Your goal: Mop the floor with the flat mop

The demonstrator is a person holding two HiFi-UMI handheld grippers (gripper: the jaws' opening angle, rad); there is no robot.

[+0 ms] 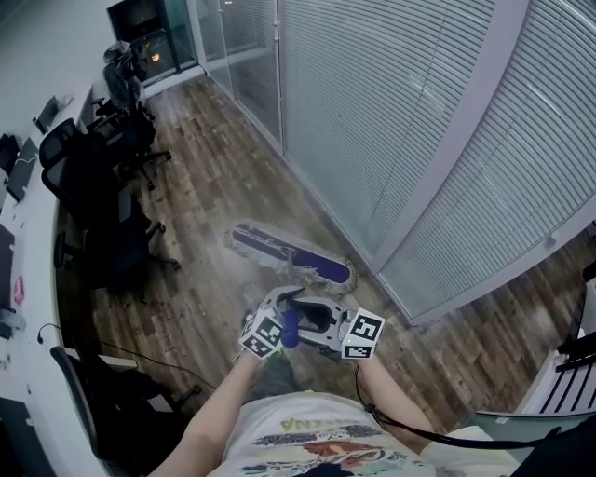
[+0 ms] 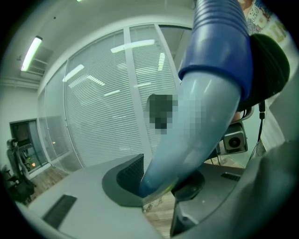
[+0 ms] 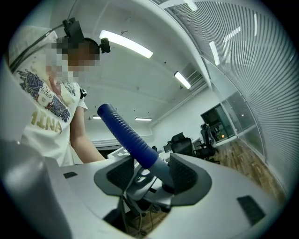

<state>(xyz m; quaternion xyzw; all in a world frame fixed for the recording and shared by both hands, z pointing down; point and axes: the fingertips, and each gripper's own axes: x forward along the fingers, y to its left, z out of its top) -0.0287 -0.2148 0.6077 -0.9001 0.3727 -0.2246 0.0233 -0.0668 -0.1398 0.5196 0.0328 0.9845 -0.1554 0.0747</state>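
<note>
Black office chairs (image 1: 102, 186) stand in a row beside a long white desk (image 1: 33, 252) at the left. Opposite them runs a glass partition (image 1: 391, 121) with closed white blinds. Strip lights (image 3: 125, 44) glow overhead. What may be a dark screen (image 1: 135, 19) sits at the far end.

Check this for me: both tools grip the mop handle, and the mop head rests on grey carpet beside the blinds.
Not carpet. The head view shows the mop head on a wooden floor beside the blinds. The rest holds: the left tool and right tool both grip the mop handle.
</note>
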